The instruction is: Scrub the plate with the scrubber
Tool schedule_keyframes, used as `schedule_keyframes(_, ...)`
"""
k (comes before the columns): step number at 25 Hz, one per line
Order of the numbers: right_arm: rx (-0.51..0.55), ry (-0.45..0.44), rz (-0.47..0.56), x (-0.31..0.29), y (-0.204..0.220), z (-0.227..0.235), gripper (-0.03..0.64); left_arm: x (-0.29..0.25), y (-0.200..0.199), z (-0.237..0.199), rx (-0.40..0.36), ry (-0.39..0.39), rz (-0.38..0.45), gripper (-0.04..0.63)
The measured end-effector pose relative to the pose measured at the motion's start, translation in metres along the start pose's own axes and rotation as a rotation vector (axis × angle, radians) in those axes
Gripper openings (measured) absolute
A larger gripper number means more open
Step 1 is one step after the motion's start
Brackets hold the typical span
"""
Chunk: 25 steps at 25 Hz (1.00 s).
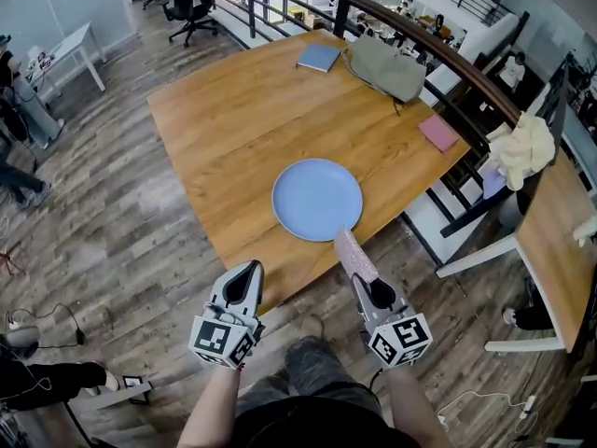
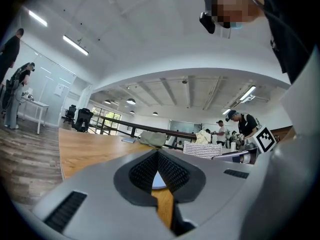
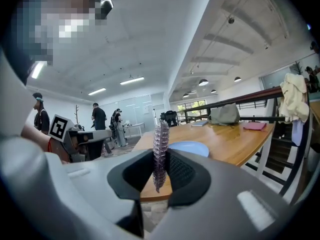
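Note:
A round light-blue plate lies flat near the front corner of the wooden table. My right gripper is shut on a pink nubby scrubber, whose far end reaches the plate's near rim. In the right gripper view the scrubber stands edge-on between the jaws of that gripper, with the plate just beyond. My left gripper is shut and empty, off the table's front edge, to the plate's lower left. A sliver of plate shows past its closed jaws.
At the table's far side lie a blue book, a grey bag and a pink notebook. A dark railing runs behind, with a cream cloth draped at right. A second table stands right. People stand at left.

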State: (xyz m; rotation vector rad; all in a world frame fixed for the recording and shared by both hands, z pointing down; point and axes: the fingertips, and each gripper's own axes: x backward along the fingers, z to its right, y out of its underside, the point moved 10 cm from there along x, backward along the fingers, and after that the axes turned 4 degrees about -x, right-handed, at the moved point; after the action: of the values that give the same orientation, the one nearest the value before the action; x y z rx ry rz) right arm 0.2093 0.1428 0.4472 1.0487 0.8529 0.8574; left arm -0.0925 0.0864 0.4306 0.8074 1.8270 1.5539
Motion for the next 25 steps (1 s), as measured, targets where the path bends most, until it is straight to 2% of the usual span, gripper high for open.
schedule_keyframes(8,0.061,-0.067,-0.063,-0.05,-0.012,0.044,0.081,-0.059,0.006,-0.006,0.005,0.0,-0.044,-0.005)
schedule_keyframes(13,0.113,-0.117,-0.106,-0.077,-0.015,0.059,0.081,-0.079,0.015,-0.009,-0.005,-0.006,-0.09,-0.005)
schedule_keyframes(18,0.191,-0.124,-0.153,-0.1,-0.017,0.068,0.081,-0.092,0.027,-0.018,0.009,0.002,-0.152,-0.003)
schedule_keyframes(22,0.302,-0.095,-0.225,-0.118,-0.012,0.068,0.081,-0.104,0.038,-0.034,0.002,0.006,-0.249,0.005)
schedule_keyframes(25,0.426,-0.068,-0.304,-0.138,-0.008,0.068,0.081,-0.123,0.048,-0.052,0.023,0.009,-0.353,0.056)
